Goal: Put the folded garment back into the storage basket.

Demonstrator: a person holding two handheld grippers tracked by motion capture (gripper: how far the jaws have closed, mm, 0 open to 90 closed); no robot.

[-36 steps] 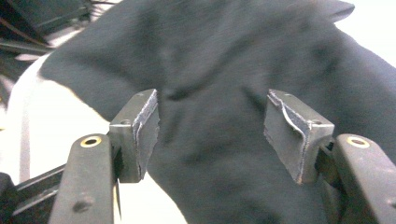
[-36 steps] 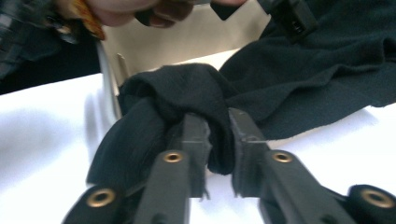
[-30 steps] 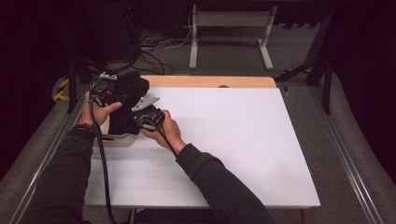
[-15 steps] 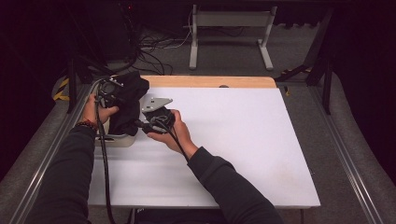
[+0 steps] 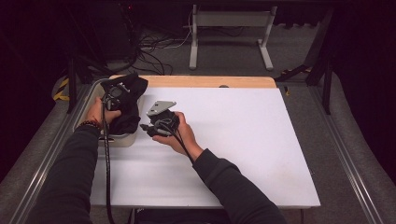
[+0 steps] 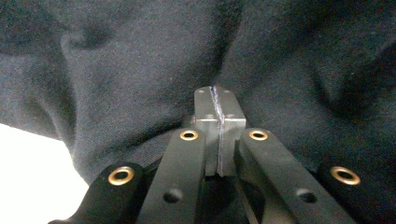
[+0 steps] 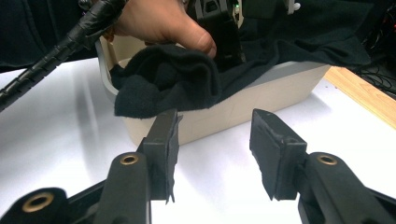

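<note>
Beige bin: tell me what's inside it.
The beige bin holds black cloth that spills over its rim, with the left gripper shut on the cloth. Anything beneath the cloth is hidden.

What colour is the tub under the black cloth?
Beige, clearest in the right gripper view: tub, cloth.

L gripper [image 5: 113, 95] jaws shut, R gripper [image 7: 212, 154] jaws apart, just opened

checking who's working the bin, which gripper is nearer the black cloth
Left. The left gripper is down in the black cloth over the beige bin, jaws shut against the fabric. The right gripper hangs open beside the bin, apart from the cloth.
</note>
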